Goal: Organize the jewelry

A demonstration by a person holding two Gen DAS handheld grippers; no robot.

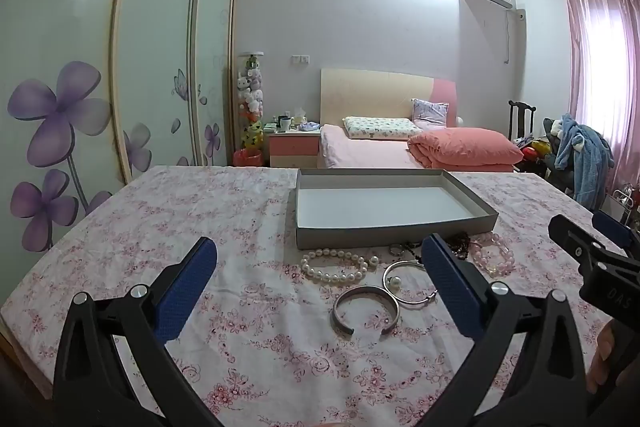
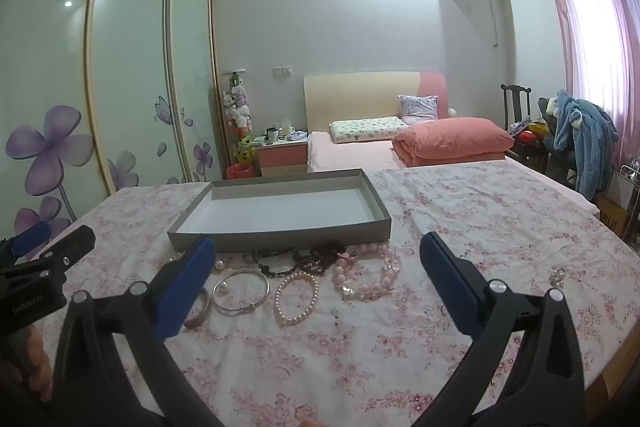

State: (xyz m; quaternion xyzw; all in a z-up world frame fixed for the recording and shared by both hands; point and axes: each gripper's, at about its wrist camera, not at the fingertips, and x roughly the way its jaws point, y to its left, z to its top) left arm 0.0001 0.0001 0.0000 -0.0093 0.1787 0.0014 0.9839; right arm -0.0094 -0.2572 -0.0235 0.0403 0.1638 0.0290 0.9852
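Note:
A shallow grey box [image 1: 394,225] [image 2: 280,237] with a white bottom lies empty on the floral tablecloth. In front of it lie a white pearl bracelet [image 1: 338,279], a silver cuff [image 1: 366,311], a thin silver bangle with a pearl [image 1: 404,281] [image 2: 240,291], a small pearl bracelet [image 2: 296,299], dark bead strands [image 2: 304,259] and a pink bead bracelet [image 1: 494,255] [image 2: 368,273]. My left gripper [image 1: 320,255] is open above the table, before the cuff and pearls. My right gripper [image 2: 318,251] is open, before the small pearl and pink bracelets. Both are empty.
The table [image 1: 160,219] is covered by a pink floral cloth. A small sparkly piece [image 2: 557,277] lies far right. Beyond stand a bed [image 1: 400,147], a nightstand [image 1: 294,147], a sliding wardrobe [image 1: 80,87] on the left and a cluttered chair [image 1: 576,151] on the right.

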